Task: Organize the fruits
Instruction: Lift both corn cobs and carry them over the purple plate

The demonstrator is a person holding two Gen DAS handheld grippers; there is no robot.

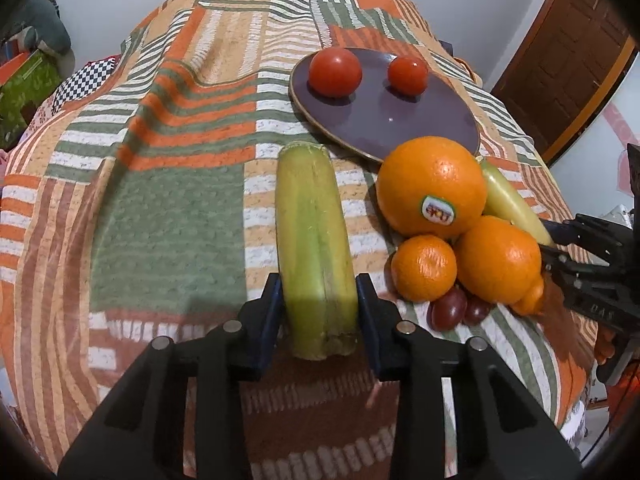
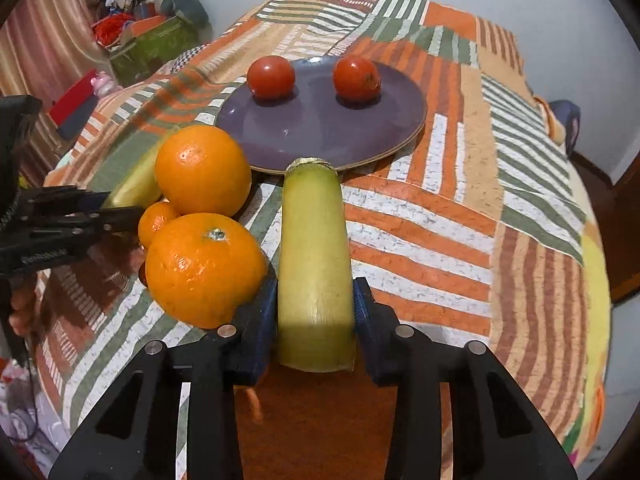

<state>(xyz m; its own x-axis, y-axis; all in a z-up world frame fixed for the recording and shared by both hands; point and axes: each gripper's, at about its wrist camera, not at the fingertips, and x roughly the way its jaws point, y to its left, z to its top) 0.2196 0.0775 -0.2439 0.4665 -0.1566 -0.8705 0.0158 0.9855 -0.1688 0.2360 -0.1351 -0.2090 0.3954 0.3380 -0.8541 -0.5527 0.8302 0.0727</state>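
My left gripper (image 1: 319, 300) is shut on a yellow-green squash piece (image 1: 314, 240) that points toward the purple plate (image 1: 420, 120). My right gripper (image 2: 315, 304) is shut on a second squash piece (image 2: 314, 256), whose far end reaches the plate's near rim (image 2: 360, 120). Two tomatoes (image 1: 335, 72) (image 1: 408, 75) sit on the plate, also in the right wrist view (image 2: 271, 77) (image 2: 357, 78). A pile of oranges (image 1: 432, 186) (image 2: 202, 170), a small mandarin (image 1: 424, 268) and dark grapes (image 1: 448, 308) lies between the grippers.
A patchwork orange, green and white cloth (image 1: 168, 160) covers the round table. A green box with clutter (image 2: 148, 44) stands beyond the table's left side. A brown wooden door (image 1: 568, 72) is at the right. A chair (image 2: 568, 120) stands behind the table.
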